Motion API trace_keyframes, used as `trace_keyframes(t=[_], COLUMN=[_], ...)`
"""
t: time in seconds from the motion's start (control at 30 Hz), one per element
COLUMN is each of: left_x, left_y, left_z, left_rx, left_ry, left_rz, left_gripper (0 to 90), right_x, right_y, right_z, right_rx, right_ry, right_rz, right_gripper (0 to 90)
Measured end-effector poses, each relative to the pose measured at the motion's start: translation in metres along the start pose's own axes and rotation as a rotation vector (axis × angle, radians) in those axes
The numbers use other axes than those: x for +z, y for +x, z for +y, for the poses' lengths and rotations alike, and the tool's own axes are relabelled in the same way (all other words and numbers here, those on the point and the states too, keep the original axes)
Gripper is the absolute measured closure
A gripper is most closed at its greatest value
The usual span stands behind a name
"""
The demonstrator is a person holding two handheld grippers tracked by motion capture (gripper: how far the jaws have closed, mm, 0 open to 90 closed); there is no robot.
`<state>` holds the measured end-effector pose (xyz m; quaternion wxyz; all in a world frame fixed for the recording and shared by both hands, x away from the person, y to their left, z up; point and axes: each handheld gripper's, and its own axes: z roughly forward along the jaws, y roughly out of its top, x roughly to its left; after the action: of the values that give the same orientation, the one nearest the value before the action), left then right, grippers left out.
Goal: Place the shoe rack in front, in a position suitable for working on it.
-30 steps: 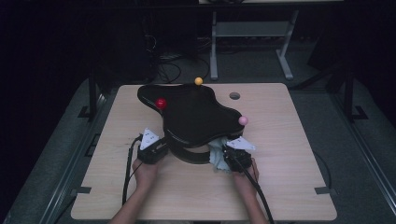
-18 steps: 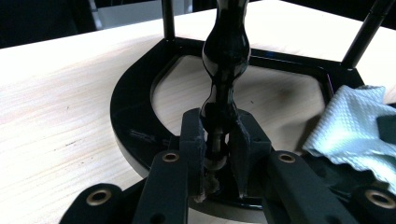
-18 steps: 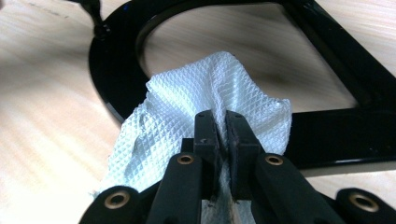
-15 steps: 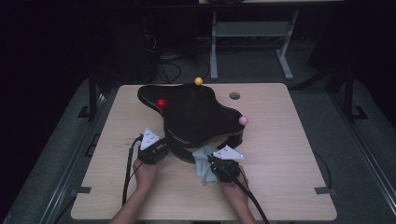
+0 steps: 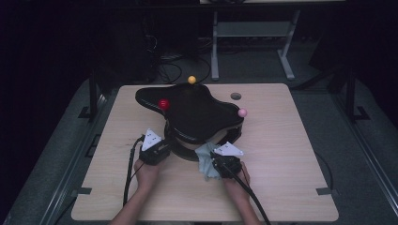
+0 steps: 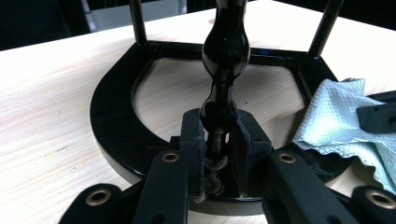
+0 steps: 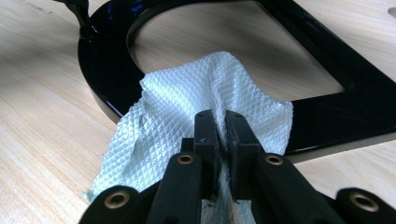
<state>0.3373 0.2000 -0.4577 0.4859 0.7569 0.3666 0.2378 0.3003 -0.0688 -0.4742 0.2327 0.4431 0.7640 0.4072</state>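
— What sort of room am I working in?
— A lab or test room, I'd say: my pale wooden surface (image 5: 281, 187) stands alone on grey carpet (image 5: 361, 154), the surroundings are kept dark, cables (image 5: 164, 70) lie loose on the floor behind it, and a bare metal stand (image 5: 248, 33) stands farther back
— Nothing homely, then?
— No, just rig gear

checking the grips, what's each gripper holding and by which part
The left gripper is shut on the thin lower end of the black stand's turned post. The right gripper pinches the pale waffle-weave cloth by a bunched fold.
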Motion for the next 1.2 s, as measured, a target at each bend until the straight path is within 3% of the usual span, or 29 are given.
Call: trace_keyframes(t=[0.27, 0.6, 0.77, 1.03, 1.2], left_x=[0.000, 0.001, 0.001, 0.001, 0.002], left_y=[0.000, 0.001, 0.001, 0.001, 0.001], left_z=[0.000, 0.001, 0.001, 0.001, 0.001], left_rx=[-0.003, -0.002, -0.007, -0.005, -0.004], left_ry=[-0.001, 0.007, 0.004, 0.005, 0.005], left_rz=[-0.001, -0.009, -0.011, -0.011, -0.013], left_gripper=[75.7, 75.8, 75.8, 75.9, 75.9], right_x=[-0.021, -0.066, -0.080, -0.107, -0.123], right_y=[-0.003, 0.002, 0.006, 0.008, 0.012], right_z=[-0.008, -0.018, -0.021, -0.014, -0.001], right_rx=[0.032, 0.095, 0.113, 0.103, 0.074], right_ry=[-0.102, -0.324, -0.390, -0.487, -0.556], right_rz=[-0.017, -0.030, -0.020, -0.015, 0.025], right_gripper=[84.3, 84.3, 84.3, 84.3, 84.3])
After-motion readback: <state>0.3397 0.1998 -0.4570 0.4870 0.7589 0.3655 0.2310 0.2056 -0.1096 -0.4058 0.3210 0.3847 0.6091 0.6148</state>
